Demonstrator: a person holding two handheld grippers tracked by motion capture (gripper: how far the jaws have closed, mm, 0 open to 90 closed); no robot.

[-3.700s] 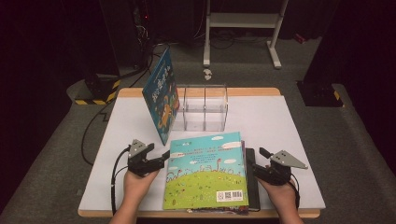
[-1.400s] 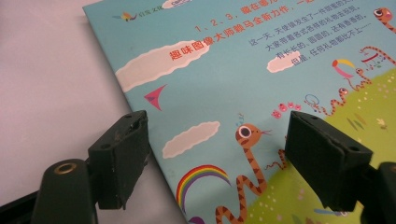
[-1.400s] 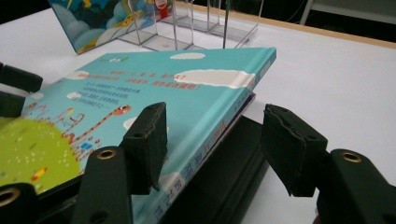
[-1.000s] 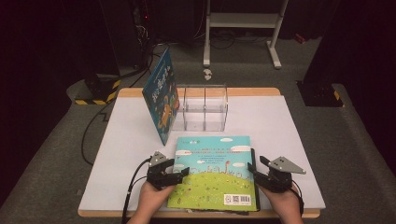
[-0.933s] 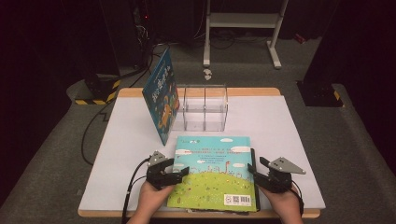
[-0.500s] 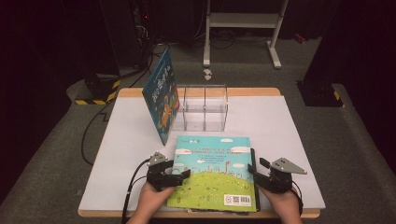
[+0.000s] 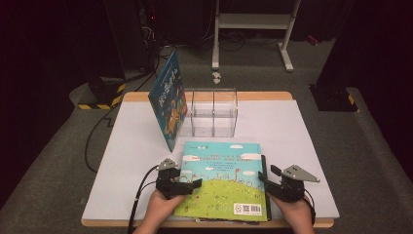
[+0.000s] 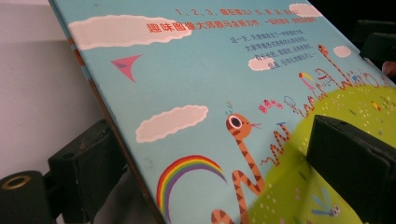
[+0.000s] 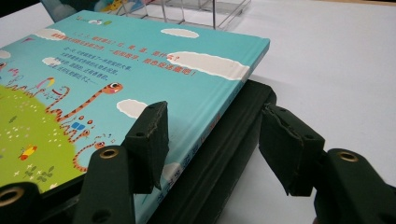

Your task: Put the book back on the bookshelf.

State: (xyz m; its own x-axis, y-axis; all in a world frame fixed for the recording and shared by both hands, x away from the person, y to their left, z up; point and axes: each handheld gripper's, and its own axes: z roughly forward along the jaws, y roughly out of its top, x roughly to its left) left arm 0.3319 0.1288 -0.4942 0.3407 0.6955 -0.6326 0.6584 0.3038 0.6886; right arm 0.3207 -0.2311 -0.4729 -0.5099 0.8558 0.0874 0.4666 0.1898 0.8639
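Note:
A picture book (image 7: 221, 180) with a blue sky and green hill cover lies flat at the table's front middle, on top of a dark book (image 7: 264, 165). My left gripper (image 7: 187, 185) is at its left edge. In the left gripper view the cover (image 8: 224, 70) runs between the jaws of my left gripper (image 8: 217, 154), which have just been opening and stand wide. My right gripper (image 7: 267, 179) is at the right edge. In the right gripper view my right gripper (image 9: 217, 140) straddles the spine, one jaw over the cover (image 9: 116, 65), the other beside the dark book (image 9: 233, 140).
A second blue book (image 7: 168, 100) stands leaning against the left side of a clear divided rack (image 7: 213, 112) at the table's back middle. The white tabletop (image 7: 302, 126) has bare room left and right of the books. Cables trail off the front-left edge.
Since the oldest frame the top book has been squared up and shifted slightly right, and my left gripper has come in onto its left edge. Over the last second nothing visibly moved.

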